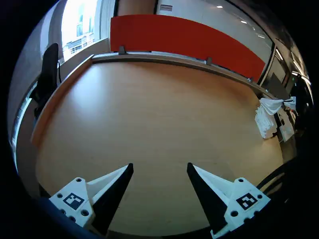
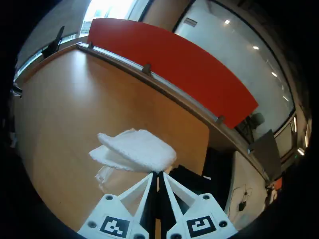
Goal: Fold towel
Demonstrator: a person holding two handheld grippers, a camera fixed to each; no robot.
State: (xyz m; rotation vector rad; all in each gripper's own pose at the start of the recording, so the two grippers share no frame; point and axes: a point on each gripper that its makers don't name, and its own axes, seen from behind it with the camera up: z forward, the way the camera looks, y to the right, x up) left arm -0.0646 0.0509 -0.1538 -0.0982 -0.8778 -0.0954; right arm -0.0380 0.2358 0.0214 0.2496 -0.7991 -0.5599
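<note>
A white terry towel (image 2: pixel 135 153) is pinched in the closed right claw (image 2: pixel 158 173) (fetching step); the left claw (image 1: pixel 159 164) is held wide open, empty. Spreading on the light wooden surface (image 1: pixel 151 111) is judged necessary next.

Daylight pours through the window (image 1: pixel 79 28) left of the red panel (image 1: pixel 187 40), blown out to white glare in both views, while small ceiling lights (image 2: pixel 255 47) right of the panel add dim spots. The wooden table (image 1: pixel 159 119) below the panel is evenly, softly lit with only weak shadows, and the white towel (image 2: pixel 135 153) shows sharp texture. Fisheye bending curves the panel's straight edge, and the margins fall dark.
</note>
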